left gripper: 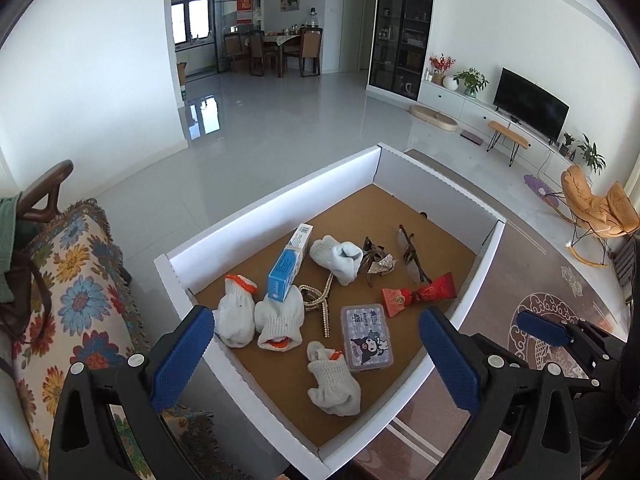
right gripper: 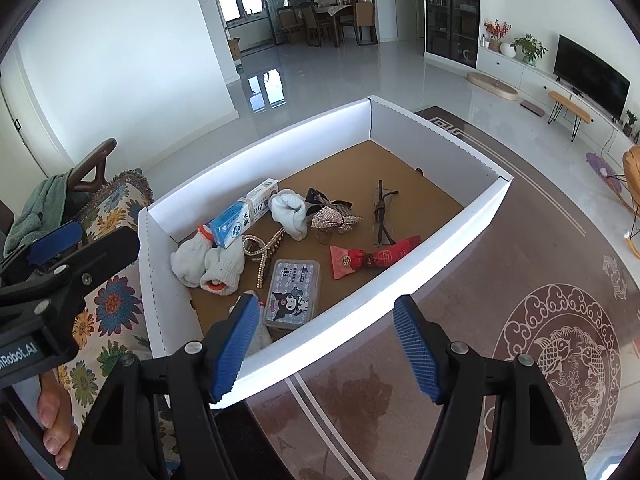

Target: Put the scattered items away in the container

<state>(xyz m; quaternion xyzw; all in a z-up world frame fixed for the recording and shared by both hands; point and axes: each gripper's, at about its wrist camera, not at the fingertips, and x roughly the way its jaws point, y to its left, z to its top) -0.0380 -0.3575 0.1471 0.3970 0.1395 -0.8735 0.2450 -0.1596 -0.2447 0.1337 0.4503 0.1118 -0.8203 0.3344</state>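
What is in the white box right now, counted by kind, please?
Gloves or socks: 4
Blue carton: 1
Cartoon case: 1
Red pouch: 1
Rhinestone clip: 1
Glittery bow: 1
Glasses: 1
Total: 10

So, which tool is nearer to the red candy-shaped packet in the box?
Right, by a small margin. The right tool hovers over the box's near wall just below the red packet; the left tool is over the gloves, further left of it.
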